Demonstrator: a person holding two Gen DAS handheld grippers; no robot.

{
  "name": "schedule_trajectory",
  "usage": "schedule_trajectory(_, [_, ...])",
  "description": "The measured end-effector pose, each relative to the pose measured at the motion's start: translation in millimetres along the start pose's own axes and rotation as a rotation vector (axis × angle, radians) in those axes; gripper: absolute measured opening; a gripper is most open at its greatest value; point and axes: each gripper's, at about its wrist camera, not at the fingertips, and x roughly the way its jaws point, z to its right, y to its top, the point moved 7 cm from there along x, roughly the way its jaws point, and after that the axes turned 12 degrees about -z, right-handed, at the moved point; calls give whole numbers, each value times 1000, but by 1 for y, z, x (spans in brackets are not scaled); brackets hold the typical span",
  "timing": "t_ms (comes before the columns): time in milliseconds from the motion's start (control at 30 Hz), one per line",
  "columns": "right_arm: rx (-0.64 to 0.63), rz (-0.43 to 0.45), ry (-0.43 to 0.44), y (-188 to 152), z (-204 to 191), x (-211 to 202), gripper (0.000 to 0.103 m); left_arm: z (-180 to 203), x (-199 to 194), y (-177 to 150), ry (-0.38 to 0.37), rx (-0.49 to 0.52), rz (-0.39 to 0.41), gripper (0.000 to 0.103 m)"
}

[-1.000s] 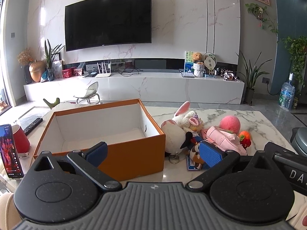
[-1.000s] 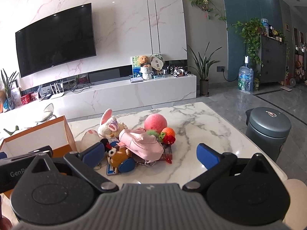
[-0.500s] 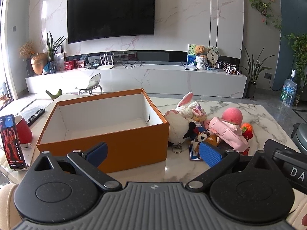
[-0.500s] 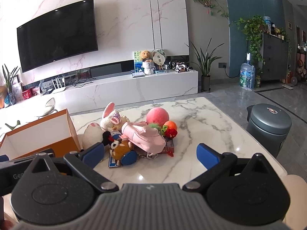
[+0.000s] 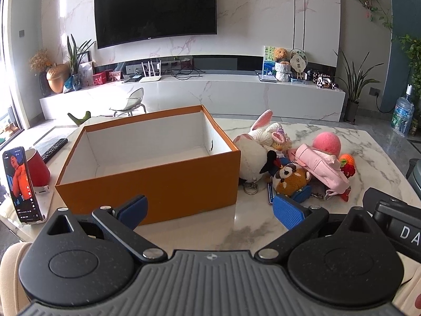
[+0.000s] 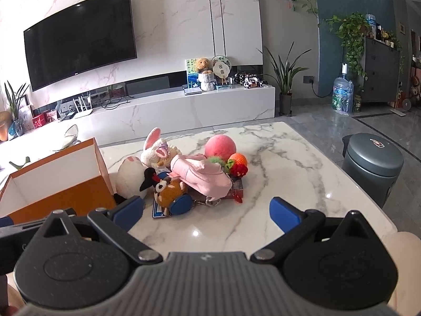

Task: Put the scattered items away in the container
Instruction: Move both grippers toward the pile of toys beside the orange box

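Both tools wide apart, holding nothing: left tool (image 5: 209, 208), right tool (image 6: 206, 209). Orange box (image 5: 168, 184) on bench (image 6: 276, 158), toy pile (image 6: 184, 171) just beside.

left tool (image 5: 209, 209) and right tool (image 6: 206, 210) both spread wide, holding nothing.

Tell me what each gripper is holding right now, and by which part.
Nothing is held. The left gripper and right gripper are both open and empty, short of the pile of plush toys on the marble table.
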Motion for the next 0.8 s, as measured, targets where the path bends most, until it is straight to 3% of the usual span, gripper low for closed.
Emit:
schedule_trajectory(267, [5, -39, 2, -5, 1, 8, 103, 0, 8, -6, 2, -7, -51, 103])
schedule_trajectory(800, [4, -60, 3, -8, 0, 11, 103, -2, 11, -8, 10, -7, -70, 103])
